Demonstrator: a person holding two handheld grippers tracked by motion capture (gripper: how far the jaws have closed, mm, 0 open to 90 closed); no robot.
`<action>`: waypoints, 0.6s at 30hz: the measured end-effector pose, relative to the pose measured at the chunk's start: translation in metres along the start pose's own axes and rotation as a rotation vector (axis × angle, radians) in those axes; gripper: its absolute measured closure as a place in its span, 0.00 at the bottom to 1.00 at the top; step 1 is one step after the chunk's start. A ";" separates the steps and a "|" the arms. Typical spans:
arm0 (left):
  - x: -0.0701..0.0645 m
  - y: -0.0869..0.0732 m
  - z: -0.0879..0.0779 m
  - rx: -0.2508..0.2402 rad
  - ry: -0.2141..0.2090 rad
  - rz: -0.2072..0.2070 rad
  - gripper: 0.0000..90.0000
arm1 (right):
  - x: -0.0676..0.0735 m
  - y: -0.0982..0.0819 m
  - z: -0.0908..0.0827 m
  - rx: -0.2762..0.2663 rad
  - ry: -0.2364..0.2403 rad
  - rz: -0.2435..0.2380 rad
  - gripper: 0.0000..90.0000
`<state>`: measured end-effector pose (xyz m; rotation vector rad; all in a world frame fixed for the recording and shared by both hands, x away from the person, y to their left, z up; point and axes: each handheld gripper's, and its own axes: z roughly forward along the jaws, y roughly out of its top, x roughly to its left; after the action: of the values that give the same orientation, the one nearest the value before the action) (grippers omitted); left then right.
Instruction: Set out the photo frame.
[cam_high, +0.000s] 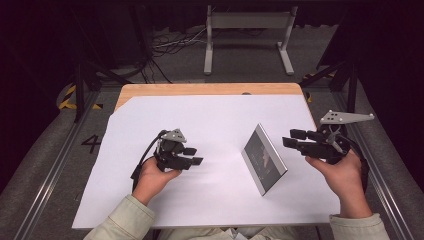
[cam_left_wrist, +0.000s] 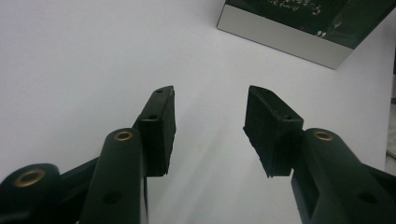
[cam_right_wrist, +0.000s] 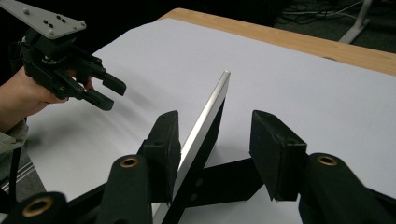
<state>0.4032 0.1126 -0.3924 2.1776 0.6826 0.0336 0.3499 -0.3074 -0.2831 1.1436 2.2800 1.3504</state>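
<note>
Since the picture frame (cam_high: 264, 159) is standing on its own on the white sheet (cam_high: 165, 115), propped by the dark strut behind it, I judge the setting-up to be done or very nearly so. It sits right of the table's middle, silver edge up, tilted on its stand, with my right gripper (cam_high: 294, 138) just beside it and my left gripper (cam_high: 194, 155) well apart on the other side.

My left gripper's jaws stand apart with nothing but bare sheet between them, as the left gripper view makes plain; the frame's lower corner (cam_left_wrist: 299, 28) lies ahead of it, untouched. My right gripper's jaws are spread too. In the right gripper view the frame's silver edge (cam_right_wrist: 205, 116) rises between them, close by one pad (cam_right_wrist: 163, 154), but I see no pinch on it (the other pad stands clear), so I read that as released rather than held.

What is left, as I judge it: draw the right gripper back without knocking the frame over, and check that it stays up.

Counted: one picture frame, one white sheet, one wooden table (cam_high: 210, 89), two grippers, two hands. One metal stand (cam_high: 248, 35) is on the floor beyond the table.
</note>
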 end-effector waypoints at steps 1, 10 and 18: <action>0.001 -0.001 -0.001 -0.001 0.003 -0.003 0.60 | 0.001 0.002 0.001 0.008 0.001 0.002 0.58; 0.010 -0.010 -0.010 -0.003 0.031 -0.035 0.57 | 0.008 0.016 0.016 0.119 -0.013 0.036 0.56; 0.013 -0.012 -0.010 -0.001 0.046 -0.046 0.57 | 0.010 0.021 0.027 0.179 -0.021 0.070 0.57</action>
<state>0.4060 0.1319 -0.3972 2.1655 0.7585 0.0604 0.3691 -0.2772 -0.2783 1.2980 2.4066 1.1703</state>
